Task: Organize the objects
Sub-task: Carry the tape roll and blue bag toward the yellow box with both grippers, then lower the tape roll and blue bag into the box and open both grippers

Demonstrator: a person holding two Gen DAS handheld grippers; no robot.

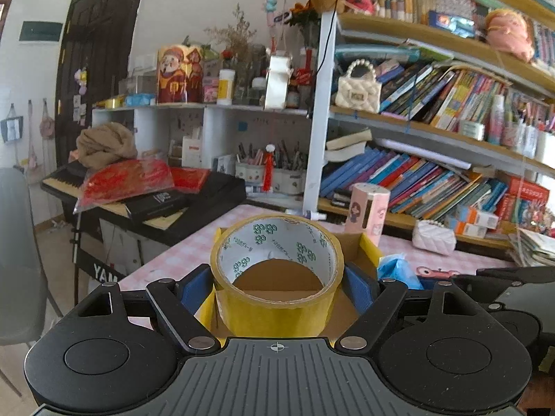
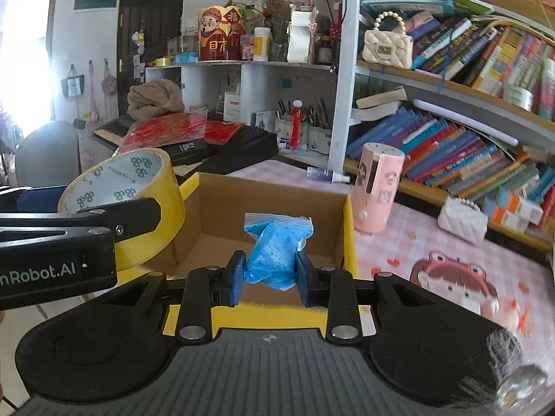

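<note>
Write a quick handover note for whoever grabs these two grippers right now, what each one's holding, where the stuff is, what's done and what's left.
Left gripper: jaws closed on the yellow tape roll, held over the near left edge of the cardboard box.
Right gripper: jaws shut on the blue plastic bag, held over the box's near edge.
Done: both items picked up and brought to the box.
Left: lower and release both inside; the box floor looks bare where visible. The pink canister and white pouch remain on the table, outside the box.
</note>
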